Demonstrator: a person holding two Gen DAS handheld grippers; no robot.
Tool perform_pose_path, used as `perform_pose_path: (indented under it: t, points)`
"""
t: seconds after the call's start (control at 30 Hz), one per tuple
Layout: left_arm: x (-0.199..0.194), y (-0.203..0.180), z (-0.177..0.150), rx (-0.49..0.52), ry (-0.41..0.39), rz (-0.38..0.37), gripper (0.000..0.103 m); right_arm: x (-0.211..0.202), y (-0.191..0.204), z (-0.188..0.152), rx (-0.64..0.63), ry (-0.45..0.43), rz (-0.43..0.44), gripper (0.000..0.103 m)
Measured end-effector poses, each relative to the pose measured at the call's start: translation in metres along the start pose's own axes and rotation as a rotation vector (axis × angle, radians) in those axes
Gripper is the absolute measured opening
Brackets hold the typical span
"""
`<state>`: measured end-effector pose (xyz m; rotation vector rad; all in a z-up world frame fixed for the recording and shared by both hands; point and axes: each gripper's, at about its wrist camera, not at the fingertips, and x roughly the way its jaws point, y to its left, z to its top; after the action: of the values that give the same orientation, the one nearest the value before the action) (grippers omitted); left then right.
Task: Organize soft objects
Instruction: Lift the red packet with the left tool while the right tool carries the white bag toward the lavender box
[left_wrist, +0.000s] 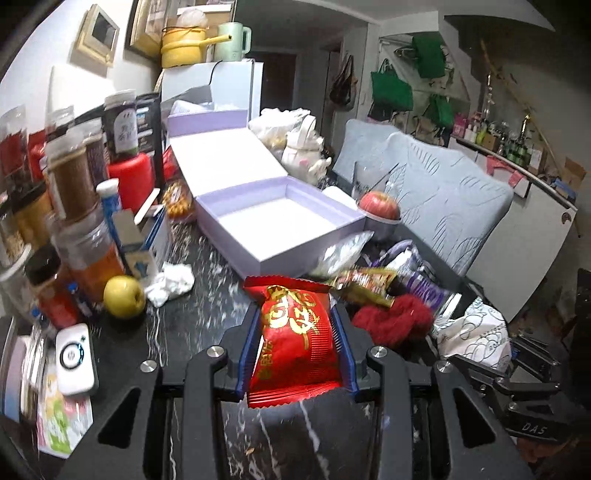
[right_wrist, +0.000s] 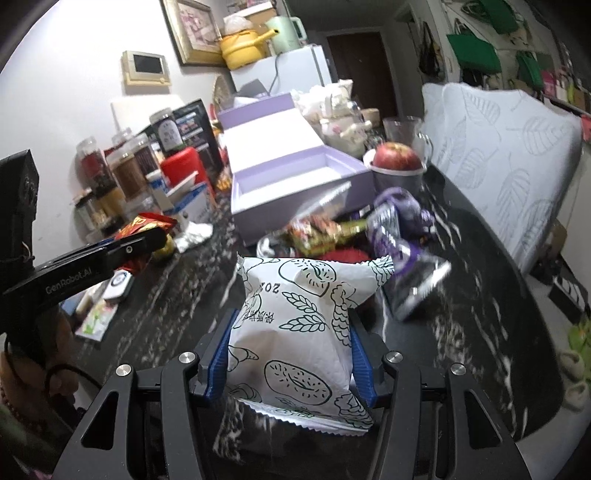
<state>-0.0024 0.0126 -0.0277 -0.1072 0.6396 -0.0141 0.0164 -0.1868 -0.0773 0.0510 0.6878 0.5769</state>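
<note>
My left gripper (left_wrist: 295, 317) is shut on a red snack packet with gold lettering (left_wrist: 295, 339), held above the dark marble table (left_wrist: 207, 310). My right gripper (right_wrist: 291, 325) is shut on a white packet printed with bread drawings (right_wrist: 295, 332). An open lilac box (left_wrist: 280, 218) with a white inside stands ahead, its lid folded back. Between me and the box lies a heap of soft things: a gold-red wrapper (left_wrist: 365, 284), purple packets (left_wrist: 424, 284) and a red fluffy item (left_wrist: 395, 321). In the right wrist view the left gripper (right_wrist: 147, 236) shows at left with the red packet (right_wrist: 142, 227).
Jars and bottles (left_wrist: 74, 177) crowd the left side, with a yellow-green apple (left_wrist: 123, 297), crumpled tissue (left_wrist: 170, 284) and a white device (left_wrist: 75, 360). A red apple in a bowl (left_wrist: 380, 208) stands right of the box. A grey-blue sofa back (left_wrist: 443, 192) borders the table at right.
</note>
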Motion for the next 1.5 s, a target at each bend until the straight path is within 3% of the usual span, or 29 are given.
perform_pose_path:
  t: [0.63, 1.07, 1.3, 1.5]
  points:
    - [-0.002, 0.008, 0.091, 0.070, -0.187, 0.041, 0.037, 0.003, 0.015, 0.095, -0.157, -0.157, -0.014, 0.055]
    - [0.035, 0.008, 0.150, 0.087, -0.228, -0.022, 0.037, 0.028, 0.015, 0.170, -0.218, -0.248, -0.022, 0.055]
    - [0.058, 0.014, 0.178, 0.091, -0.267, -0.002, 0.037, 0.050, 0.010, 0.207, -0.242, -0.273, -0.020, 0.055]
    - [0.081, 0.029, 0.200, 0.072, -0.314, 0.058, 0.037, 0.076, 0.005, 0.233, -0.246, -0.287, 0.003, 0.054]
